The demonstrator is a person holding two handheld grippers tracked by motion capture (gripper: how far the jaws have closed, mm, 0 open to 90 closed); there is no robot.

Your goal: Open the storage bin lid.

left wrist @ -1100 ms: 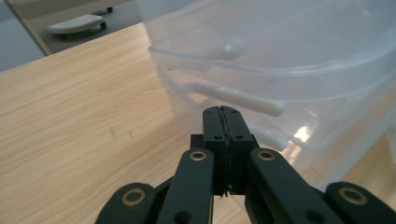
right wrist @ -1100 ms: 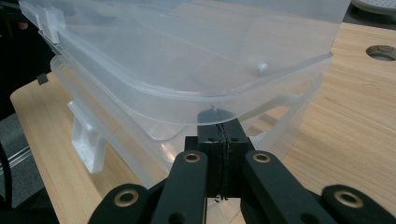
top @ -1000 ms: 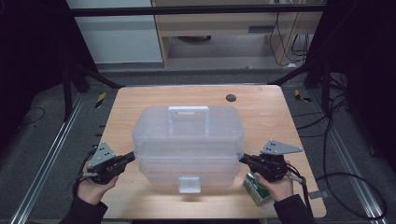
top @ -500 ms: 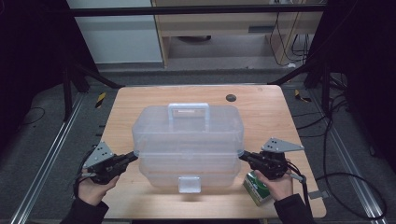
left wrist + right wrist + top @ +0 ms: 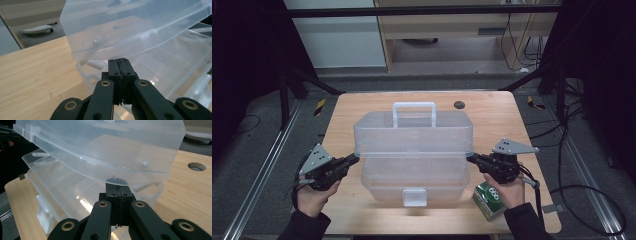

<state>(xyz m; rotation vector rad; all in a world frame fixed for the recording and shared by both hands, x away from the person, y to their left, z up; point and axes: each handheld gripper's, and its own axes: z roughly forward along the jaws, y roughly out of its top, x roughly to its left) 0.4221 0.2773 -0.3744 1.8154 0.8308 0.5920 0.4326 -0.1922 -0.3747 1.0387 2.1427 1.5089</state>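
One clear plastic storage box sits in the middle of the wooden desk, its long axis running left to right across the person's front, its white handle standing up at the far side and its latch facing the near edge. The upper section appears raised and tilted off the lower tray, so the box stands partly open.

The left tongs are at the box's left end and the right tongs at its right end, both pointing inward toward each other, with the box lying between them. In the left gripper view the left tongs are clenched with nothing between the jaws, their tips tucked just under the lip of the raised section; the right tongs are clenched the same way beneath the opposite lip. Both hands are equally near, so any lift would probably be shared.

One green packet lies by the right hand near the front edge. One dark round hole marks the desk beyond the box.
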